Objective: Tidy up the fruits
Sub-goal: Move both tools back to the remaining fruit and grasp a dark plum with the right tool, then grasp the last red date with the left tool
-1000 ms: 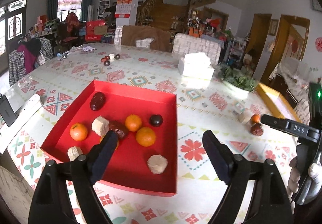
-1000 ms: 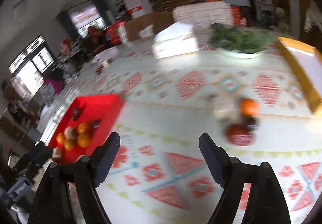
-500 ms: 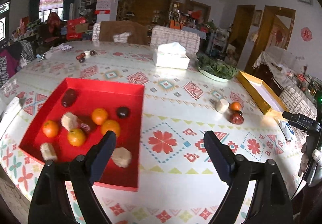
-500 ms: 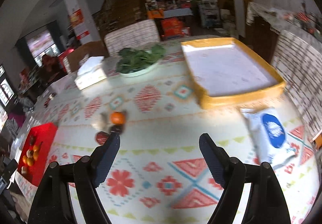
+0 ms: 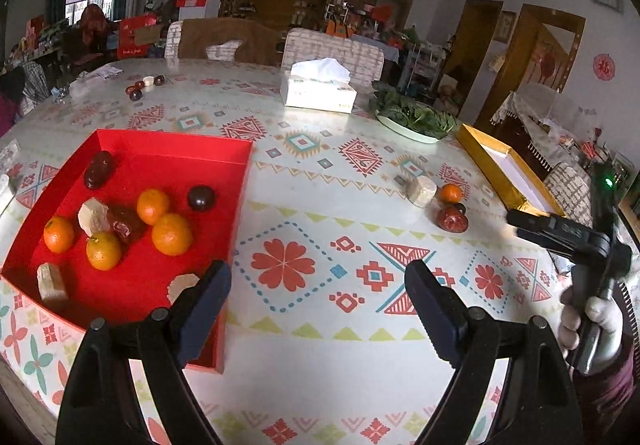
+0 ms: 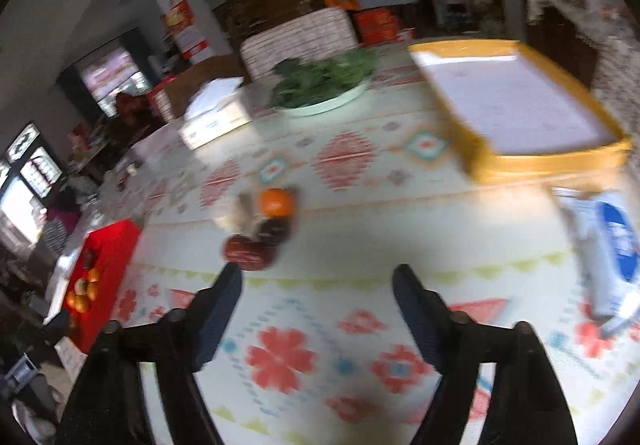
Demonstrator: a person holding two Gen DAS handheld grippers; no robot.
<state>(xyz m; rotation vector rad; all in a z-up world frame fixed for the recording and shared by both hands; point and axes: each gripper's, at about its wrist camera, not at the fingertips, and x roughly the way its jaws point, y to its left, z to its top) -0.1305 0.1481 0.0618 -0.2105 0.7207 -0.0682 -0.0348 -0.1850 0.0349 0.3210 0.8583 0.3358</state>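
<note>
fruit still loose on the table (image 5: pixel 320 373) sits in one small cluster: a mandarin (image 5: pixel 451 192), a pale cut chunk (image 5: pixel 421 190) just beside it, a wrinkled red date (image 5: pixel 452 220) in front, and a small dark fruit, mostly hidden, tucked between them. they touch or nearly touch. the red tray (image 5: pixel 236 205), well apart to the left, already carries several oranges, chunks and dark fruits.

by my judgement the mandarin is light, firm and round, so it may roll or squirt out of a pinch; best taken across its widest middle. the date looks soft and light, with wrinkled skin that should give good hold; take it across its short width. the chunk looks crumbly, so it wants a gentle squeeze on its flat sides.

right gripper (image 6: pixel 316 285) is closing, with nothing between its pads; the view is blurred, but the date (image 6: pixel 248 253) lies just beyond its left fingertip and the mandarin (image 6: pixel 275 201) further ahead, both off to the left of the gap. left gripper (image 5: pixel 318 281) stands wide apart and empty, over bare table at the tray's right edge, with the cluster far ahead to its right.
</note>
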